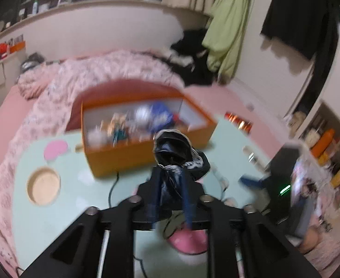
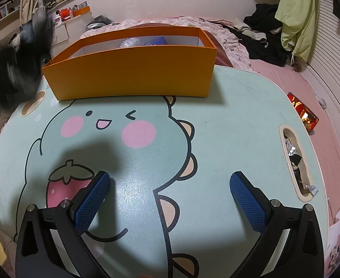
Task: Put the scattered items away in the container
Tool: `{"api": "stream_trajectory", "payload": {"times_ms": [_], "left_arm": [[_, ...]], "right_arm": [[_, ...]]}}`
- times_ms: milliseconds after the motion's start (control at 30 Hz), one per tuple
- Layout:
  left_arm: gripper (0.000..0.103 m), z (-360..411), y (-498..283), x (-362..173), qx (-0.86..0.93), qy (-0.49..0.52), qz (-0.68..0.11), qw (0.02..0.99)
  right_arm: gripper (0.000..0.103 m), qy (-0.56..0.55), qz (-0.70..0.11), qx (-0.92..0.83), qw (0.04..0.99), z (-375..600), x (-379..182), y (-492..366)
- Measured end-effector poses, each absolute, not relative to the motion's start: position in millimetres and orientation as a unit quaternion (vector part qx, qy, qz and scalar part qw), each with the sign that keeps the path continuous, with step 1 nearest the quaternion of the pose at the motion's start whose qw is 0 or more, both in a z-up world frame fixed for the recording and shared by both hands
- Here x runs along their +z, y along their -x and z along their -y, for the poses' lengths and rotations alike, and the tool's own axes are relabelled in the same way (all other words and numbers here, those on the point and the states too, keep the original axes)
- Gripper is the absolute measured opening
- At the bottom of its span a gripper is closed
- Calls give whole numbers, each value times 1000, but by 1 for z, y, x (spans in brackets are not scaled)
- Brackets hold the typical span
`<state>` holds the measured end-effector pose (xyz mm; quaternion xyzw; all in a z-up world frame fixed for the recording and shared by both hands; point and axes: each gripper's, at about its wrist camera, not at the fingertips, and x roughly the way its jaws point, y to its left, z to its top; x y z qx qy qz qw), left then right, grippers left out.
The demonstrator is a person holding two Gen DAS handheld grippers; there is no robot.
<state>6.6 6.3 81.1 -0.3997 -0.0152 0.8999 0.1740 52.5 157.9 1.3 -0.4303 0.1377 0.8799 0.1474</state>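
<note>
My left gripper [image 1: 170,169] is shut on a crumpled dark blue and white packet [image 1: 177,153], held in the air in front of the orange box [image 1: 123,155]. The box holds several items, among them a blue bag [image 1: 160,115] and small figures, all blurred. In the right wrist view the same orange box [image 2: 133,74] stands at the far side of the mint cartoon table [image 2: 228,127]. My right gripper [image 2: 170,185] hovers low over the bare tabletop, jaws wide open with nothing between the blue pads [image 2: 248,201]. The left gripper with its dark load [image 2: 19,53] shows as a blur at the far left.
The table has a round cup recess [image 1: 43,185] and a long slot [image 2: 296,162] holding small wrappers. A red phone-like screen [image 2: 303,113] lies beside the table on the pink bed. A floral quilt [image 1: 54,97] and piled clothes [image 2: 267,34] lie behind the box.
</note>
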Motion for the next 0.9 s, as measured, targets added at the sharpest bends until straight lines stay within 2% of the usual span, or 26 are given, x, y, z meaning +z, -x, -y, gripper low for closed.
{"api": "stream_trajectory", "payload": {"times_ms": [33, 67, 100, 167, 233, 367, 667, 767, 800, 900], "left_arm": [[65, -3, -4, 73, 900, 407, 16, 156], [73, 0, -3, 65, 900, 413, 16, 137], [75, 4, -3, 53, 899, 422, 23, 116], [91, 7, -5, 31, 881, 458, 44, 108], [100, 0, -23, 23, 896, 431, 17, 109], [103, -29, -26, 9, 880, 459, -65, 104], [103, -23, -33, 6, 888, 448, -48, 92], [103, -21, -34, 14, 888, 449, -43, 94], [103, -22, -34, 15, 888, 449, -42, 94], [103, -21, -35, 14, 888, 448, -43, 94]], "right_arm": [[103, 430, -138, 880, 148, -158, 1, -53], [103, 430, -138, 880, 148, -159, 1, -53], [103, 430, -138, 880, 148, -159, 1, -53], [103, 430, -138, 880, 148, -158, 1, -52], [103, 430, -139, 880, 149, -159, 1, -52], [103, 430, -136, 879, 151, -156, 1, -51], [103, 432, -137, 879, 148, -154, -2, -44], [103, 414, -167, 887, 117, -161, 5, -43], [102, 400, -181, 891, 110, -166, 11, -44], [85, 358, -198, 908, 94, -173, 44, -38]]}}
